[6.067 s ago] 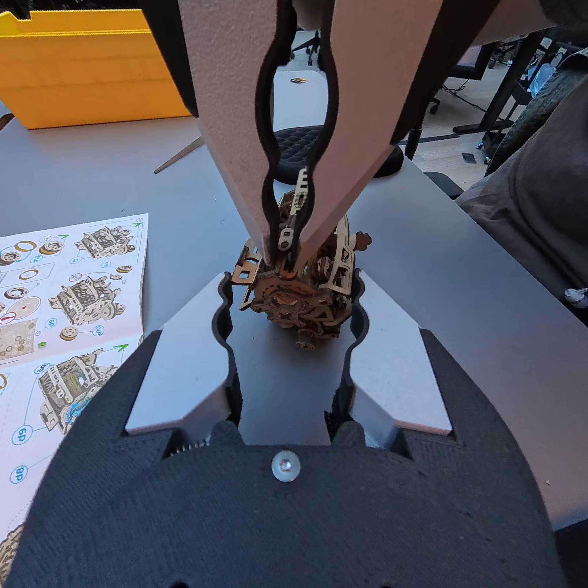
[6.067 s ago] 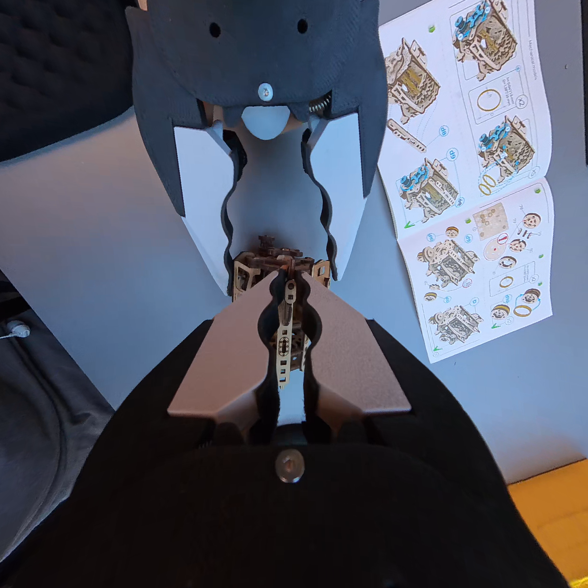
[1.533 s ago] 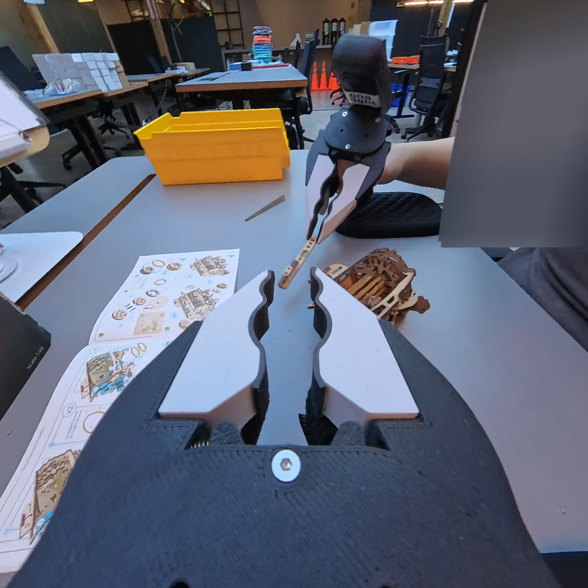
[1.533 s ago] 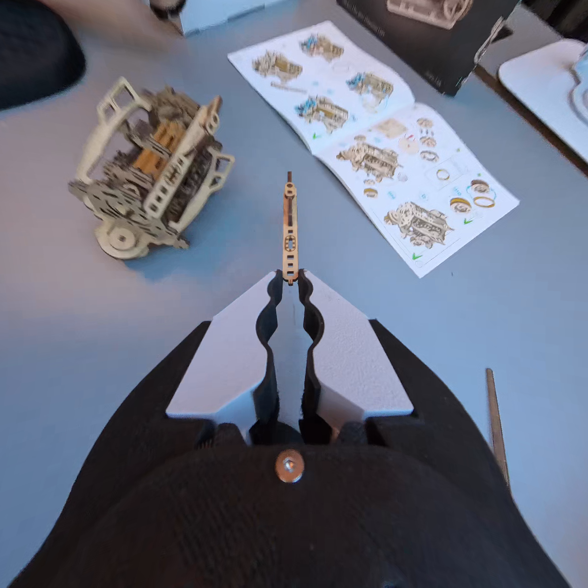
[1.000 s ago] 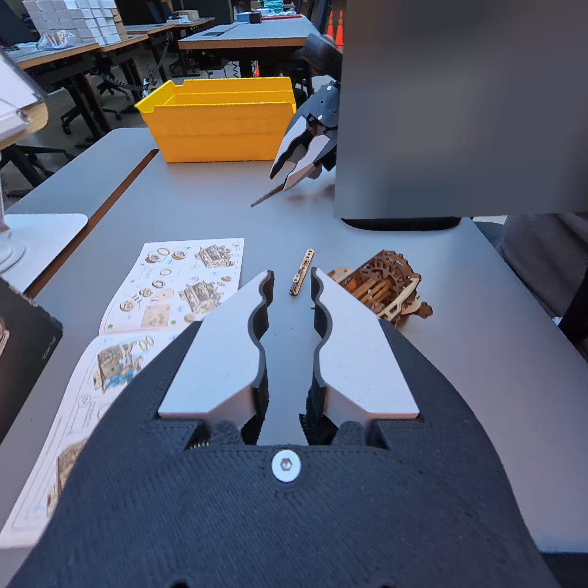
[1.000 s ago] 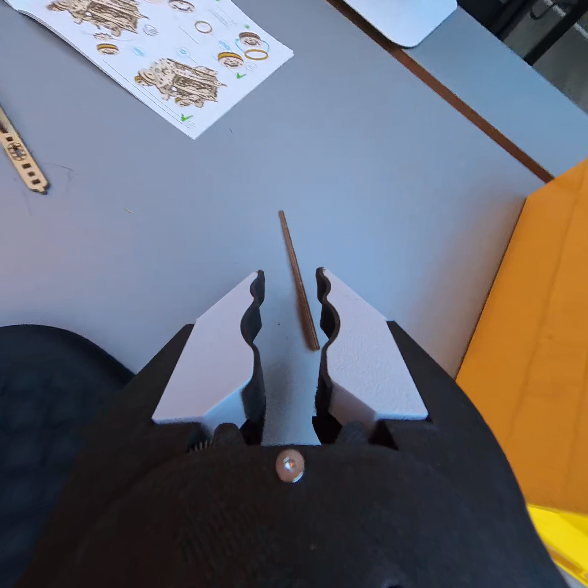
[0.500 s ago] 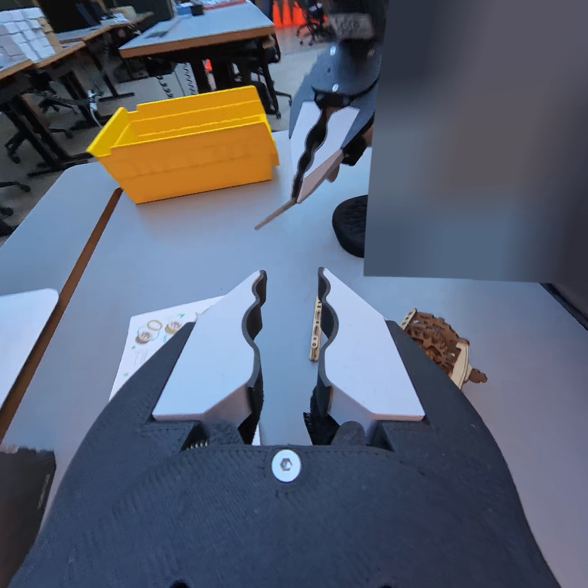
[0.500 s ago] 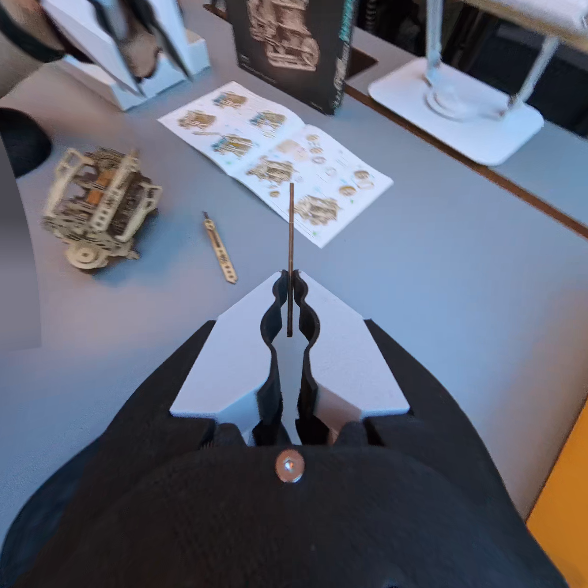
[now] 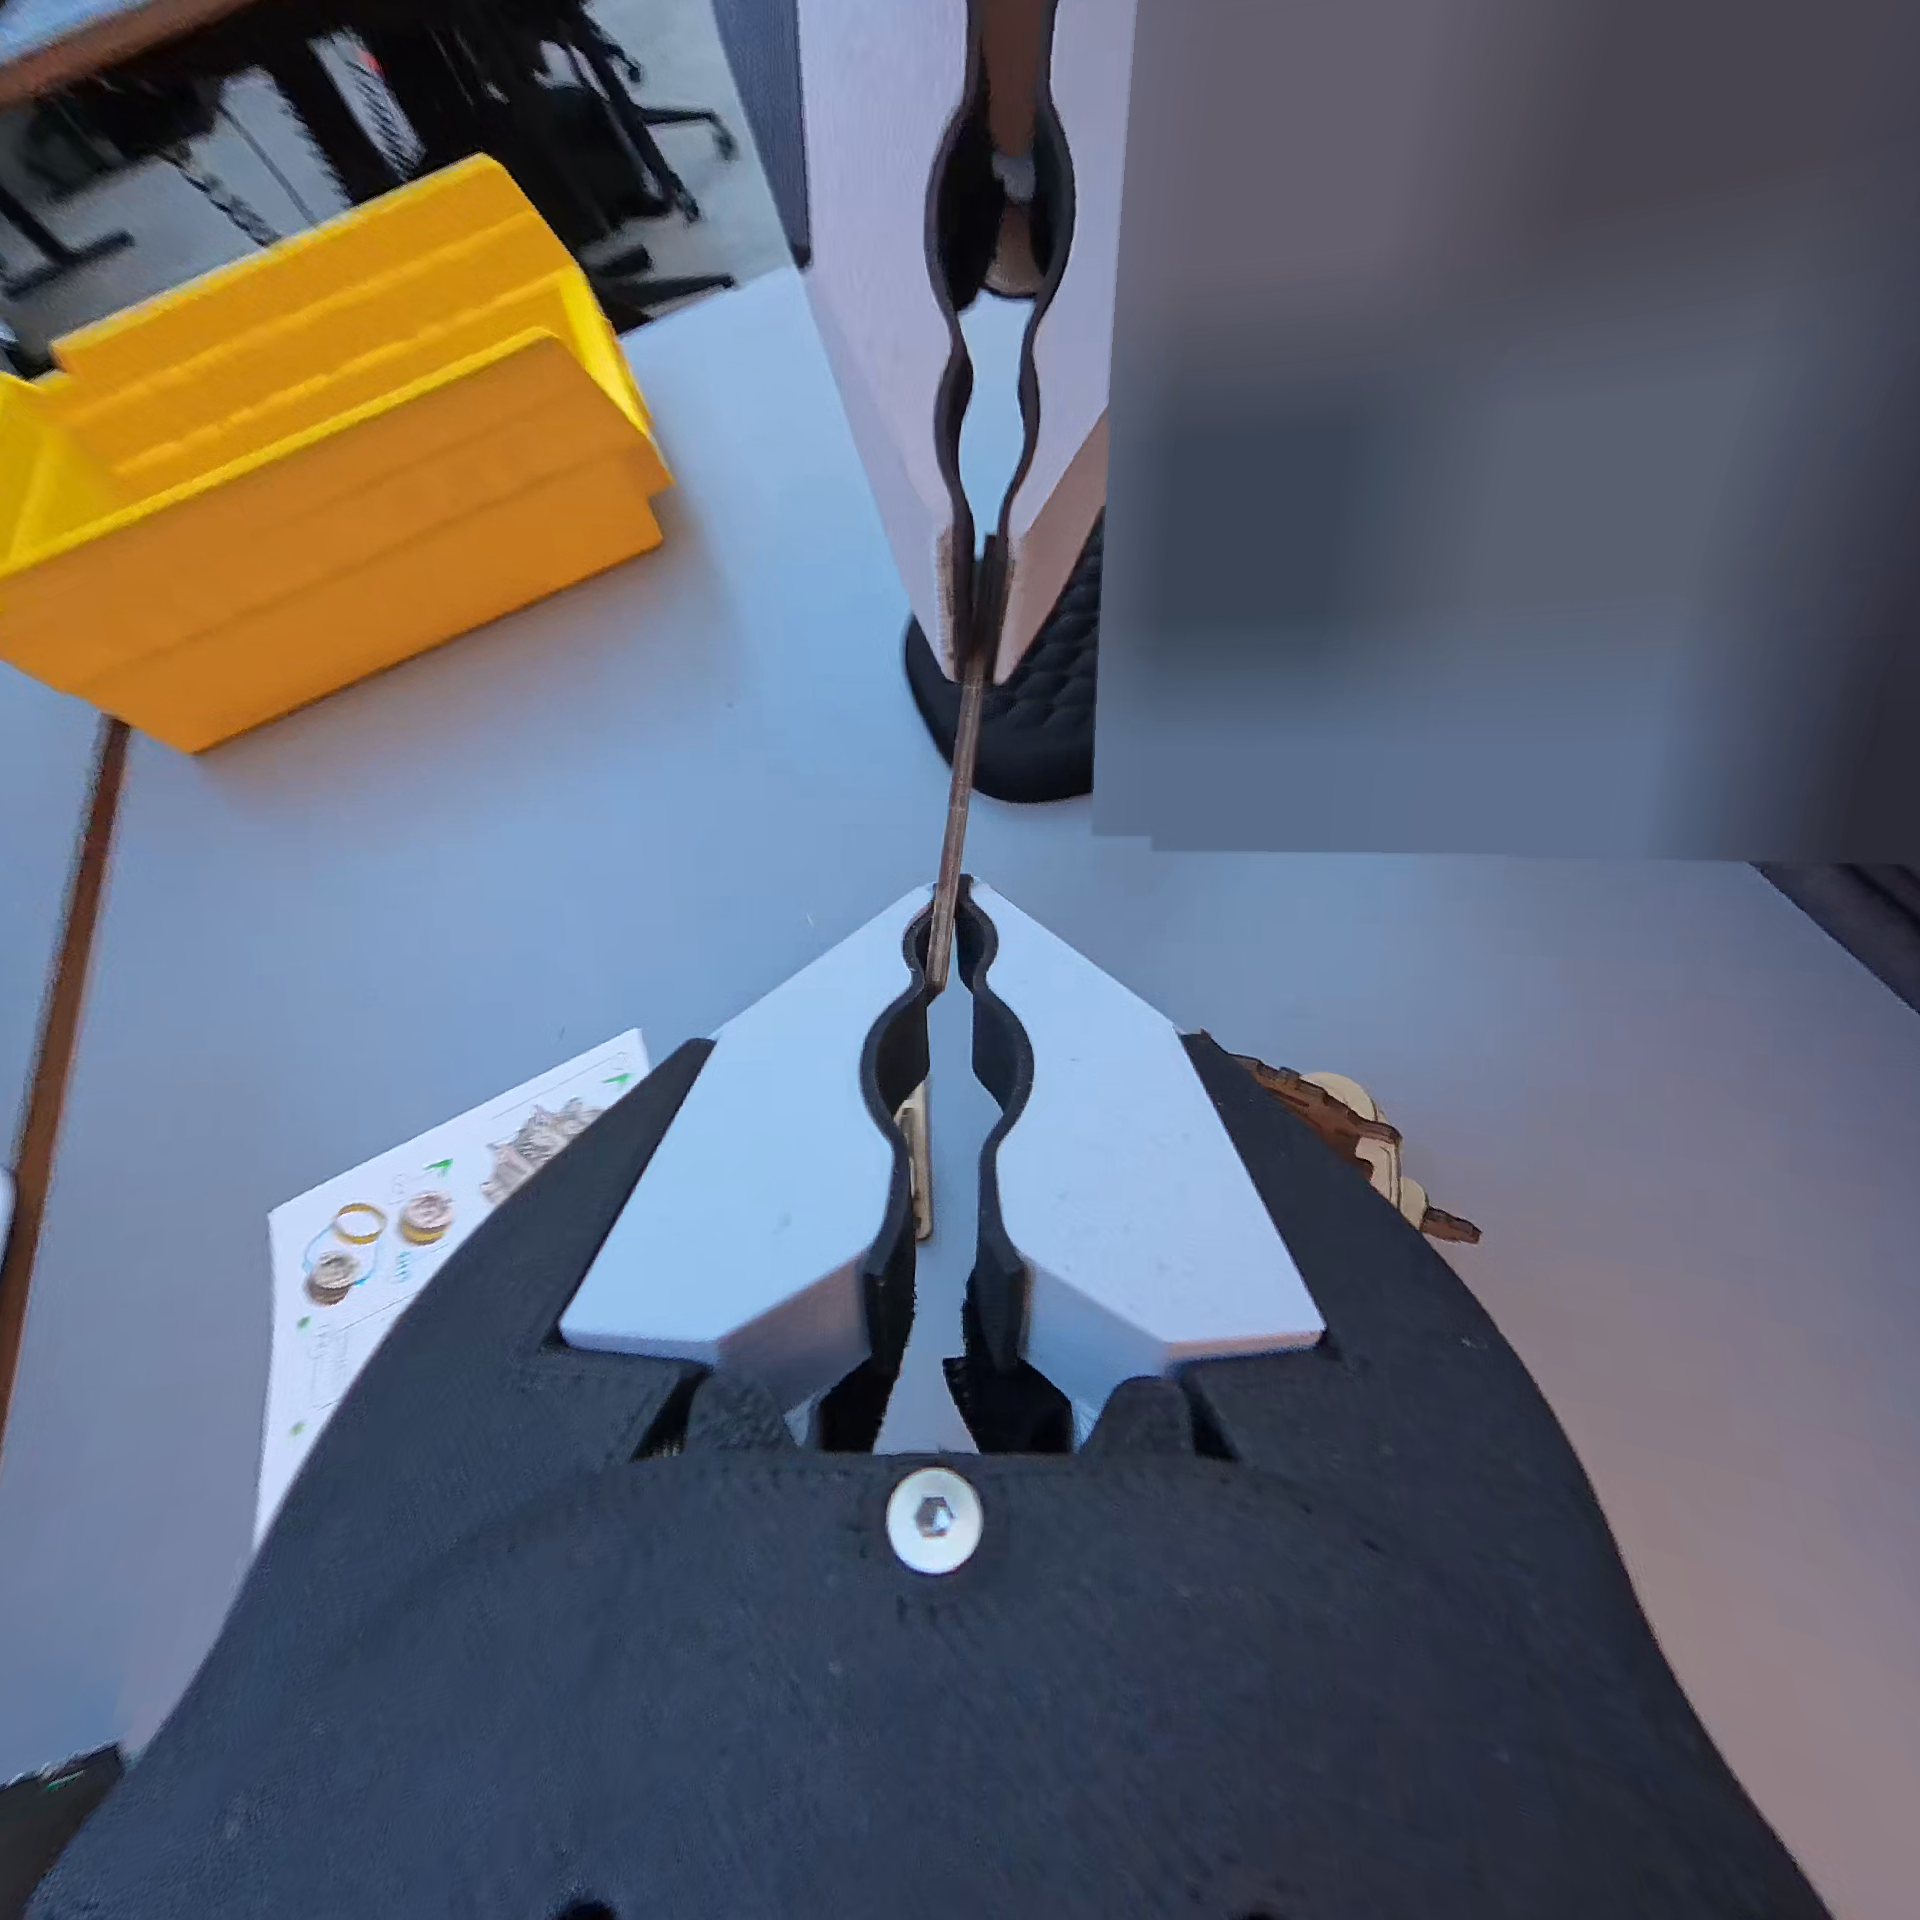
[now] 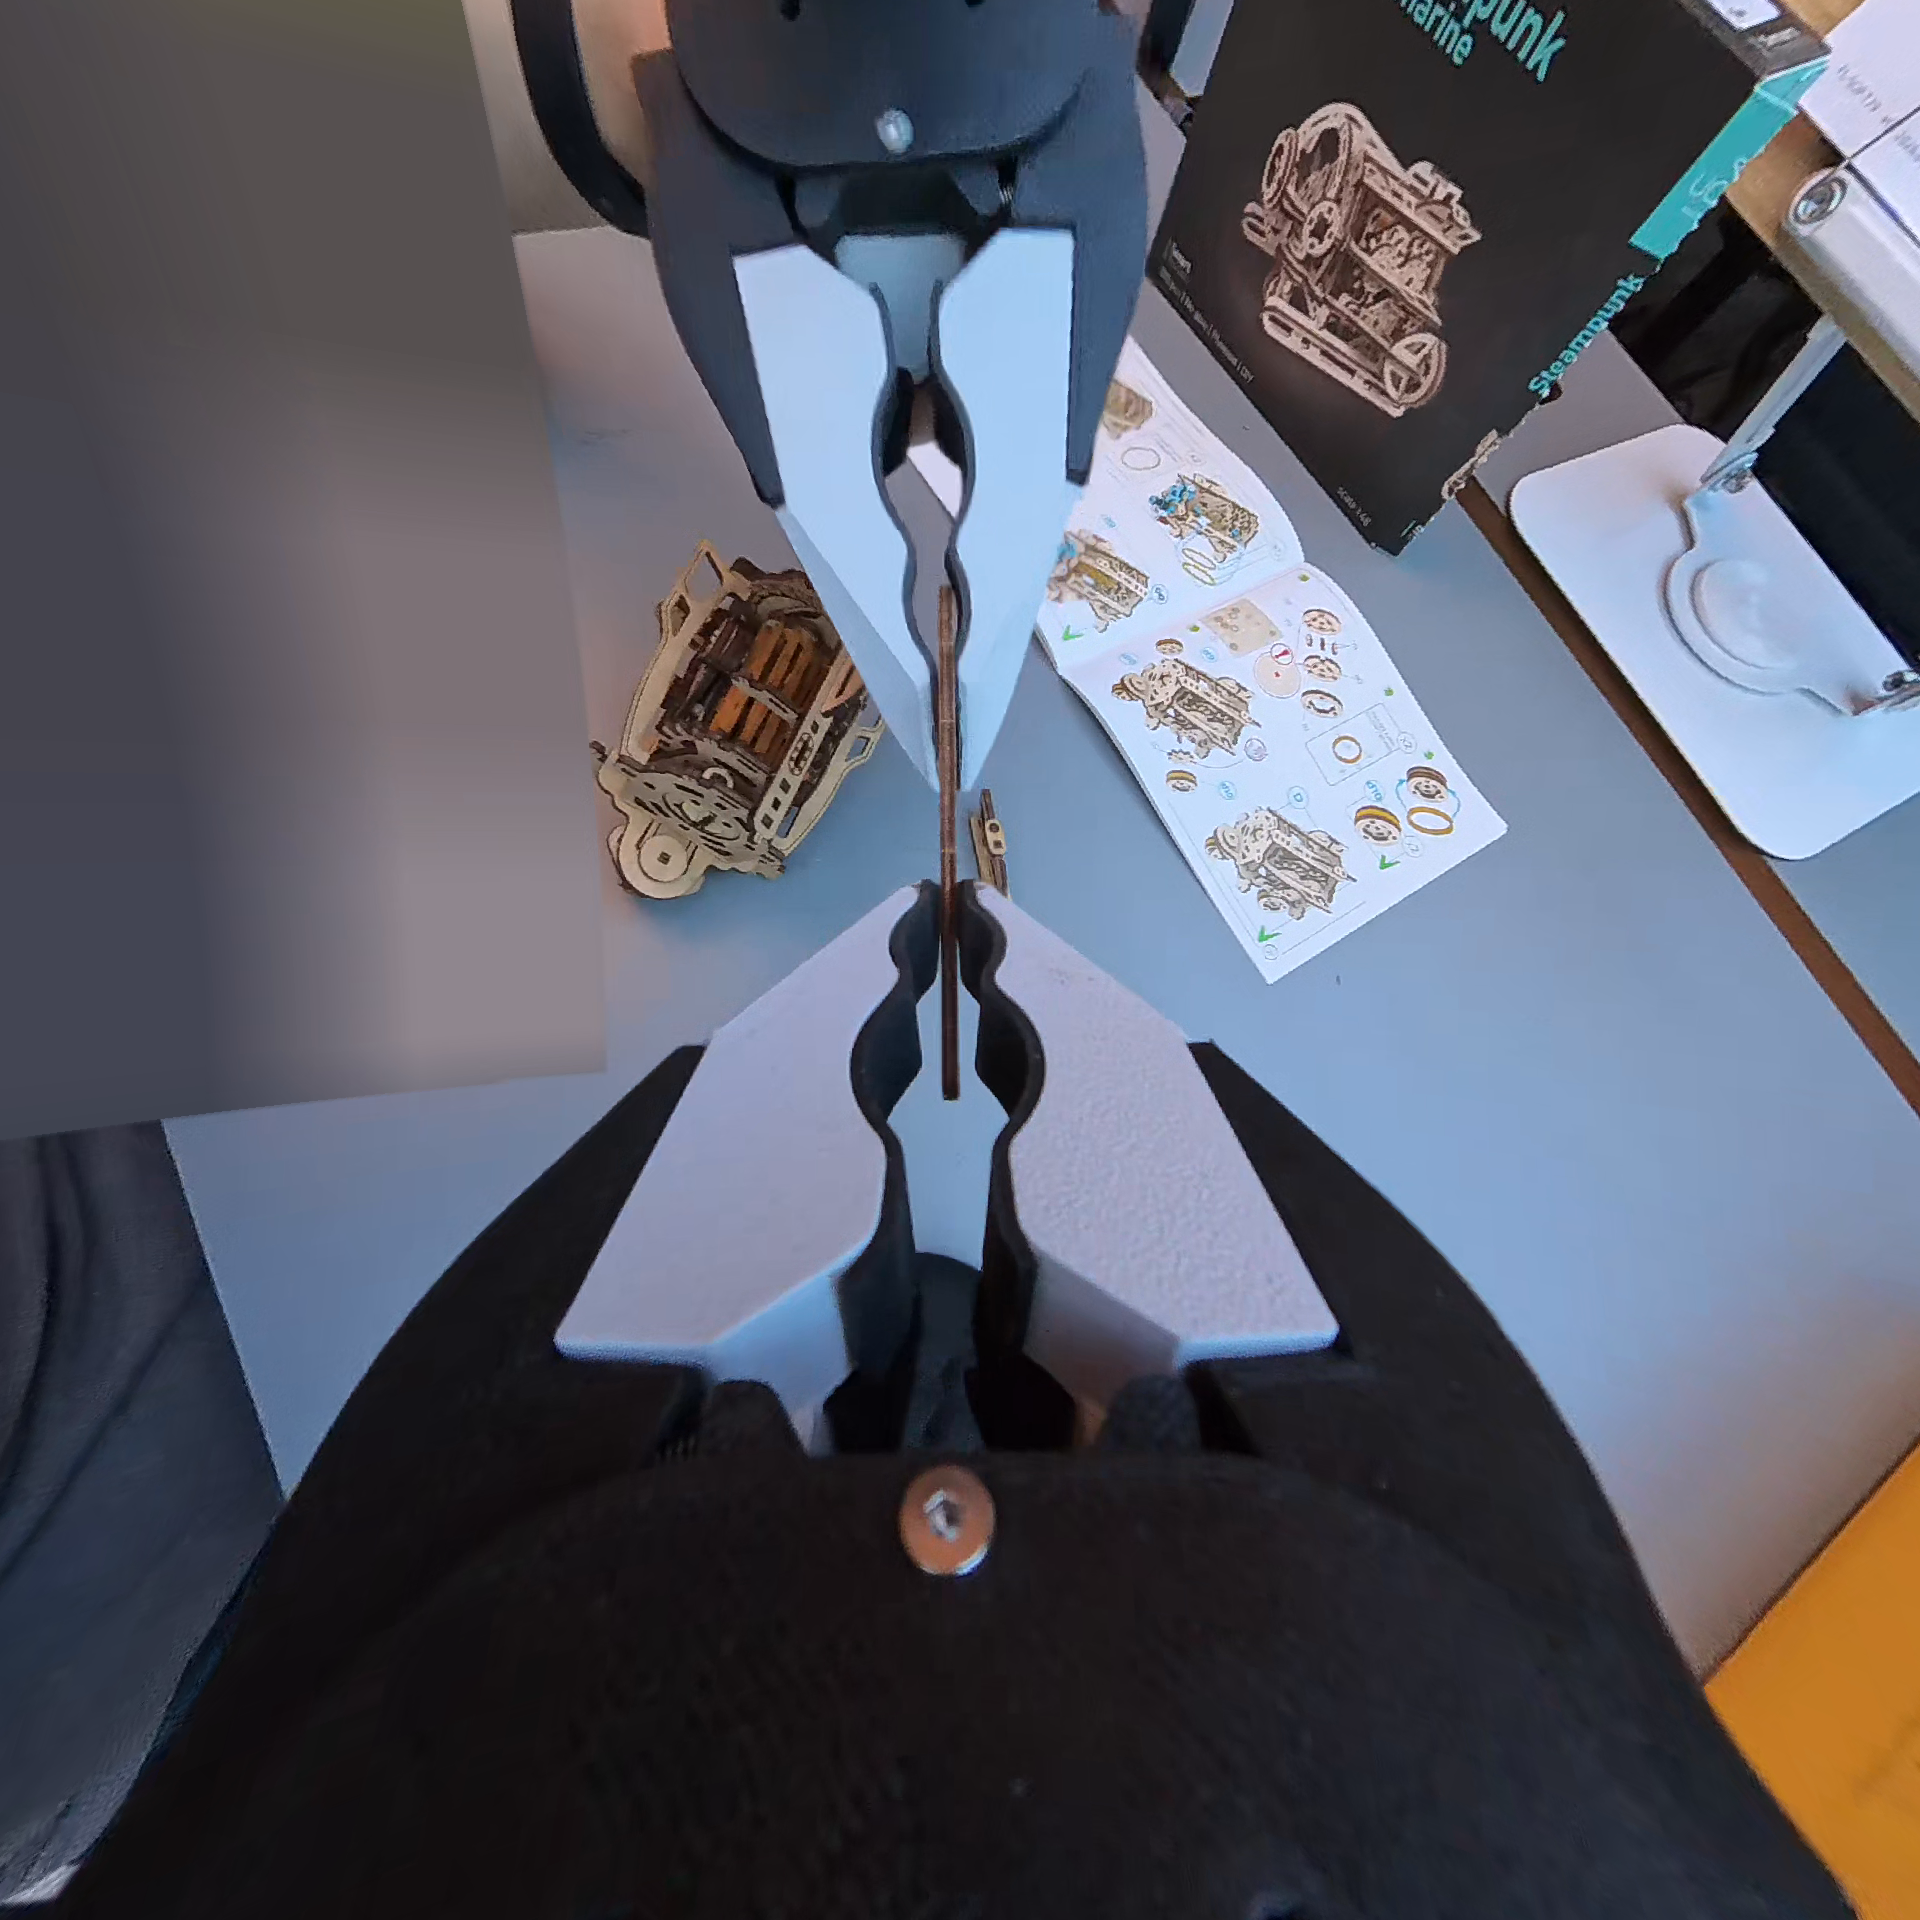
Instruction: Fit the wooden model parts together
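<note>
A thin dark wooden strip (image 9: 961, 790) hangs edge-on in the air between my two grippers. My left gripper (image 9: 951, 896) is shut on its near end. My right gripper (image 9: 977, 623) faces it from above and is shut on the other end. In the right wrist view the right gripper (image 10: 948, 896) holds the strip (image 10: 948, 842) and the left gripper (image 10: 945, 769) clamps it from the far side. The part-built wooden model (image 10: 727, 748) lies on the grey table (image 10: 1455, 1195) below. A short pale slotted strip (image 10: 992, 831) lies beside it.
An open instruction booklet (image 10: 1278, 748) lies right of the model, with a black product box (image 10: 1455, 229) and a white lamp base (image 10: 1714, 644) behind it. A yellow bin (image 9: 312, 468) stands at the far left of the table. A blurred patch covers a person. Left and right tips are no more than a few centimetres apart.
My right gripper shut on the strip lying on the table, lifted it and carried it toward my left gripper. The left gripper rose and shut on the strip's free end.
</note>
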`<action>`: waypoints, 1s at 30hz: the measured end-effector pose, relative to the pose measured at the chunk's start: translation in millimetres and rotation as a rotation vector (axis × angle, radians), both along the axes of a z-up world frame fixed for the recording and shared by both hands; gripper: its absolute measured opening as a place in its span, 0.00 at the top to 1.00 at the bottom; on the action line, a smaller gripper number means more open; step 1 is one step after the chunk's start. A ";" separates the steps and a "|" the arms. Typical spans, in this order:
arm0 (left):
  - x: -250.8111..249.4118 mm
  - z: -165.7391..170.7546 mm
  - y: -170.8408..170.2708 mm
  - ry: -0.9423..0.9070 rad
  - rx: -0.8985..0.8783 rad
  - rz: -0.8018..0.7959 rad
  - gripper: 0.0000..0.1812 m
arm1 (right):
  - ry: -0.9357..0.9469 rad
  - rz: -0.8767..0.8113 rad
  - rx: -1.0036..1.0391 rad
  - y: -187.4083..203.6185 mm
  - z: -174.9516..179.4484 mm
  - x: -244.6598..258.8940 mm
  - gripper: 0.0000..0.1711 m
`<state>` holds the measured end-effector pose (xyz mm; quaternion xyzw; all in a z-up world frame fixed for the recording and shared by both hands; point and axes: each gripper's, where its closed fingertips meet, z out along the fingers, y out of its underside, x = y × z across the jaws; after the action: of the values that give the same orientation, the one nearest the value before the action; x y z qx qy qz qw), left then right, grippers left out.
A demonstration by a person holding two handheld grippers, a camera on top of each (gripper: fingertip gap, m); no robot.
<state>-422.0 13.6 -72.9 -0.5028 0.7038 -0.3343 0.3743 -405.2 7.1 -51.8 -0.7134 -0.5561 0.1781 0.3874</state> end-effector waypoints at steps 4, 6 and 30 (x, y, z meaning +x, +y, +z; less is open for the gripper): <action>-9.0 10.1 5.0 -0.043 0.025 0.071 0.85 | -0.031 -0.010 0.008 3.2 -3.2 6.5 0.99; -12.8 15.5 1.9 -0.062 -0.010 0.068 0.85 | -0.039 0.002 -0.005 1.6 -5.3 6.4 0.99; -17.9 -1.8 -0.3 0.104 -0.014 0.044 1.00 | 0.001 0.062 -0.011 -1.7 7.4 -6.4 0.99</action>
<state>-439.9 13.4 -74.8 -0.5375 0.7088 -0.3044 0.3406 -411.6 5.4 -44.4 -0.6978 -0.5767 0.1933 0.3782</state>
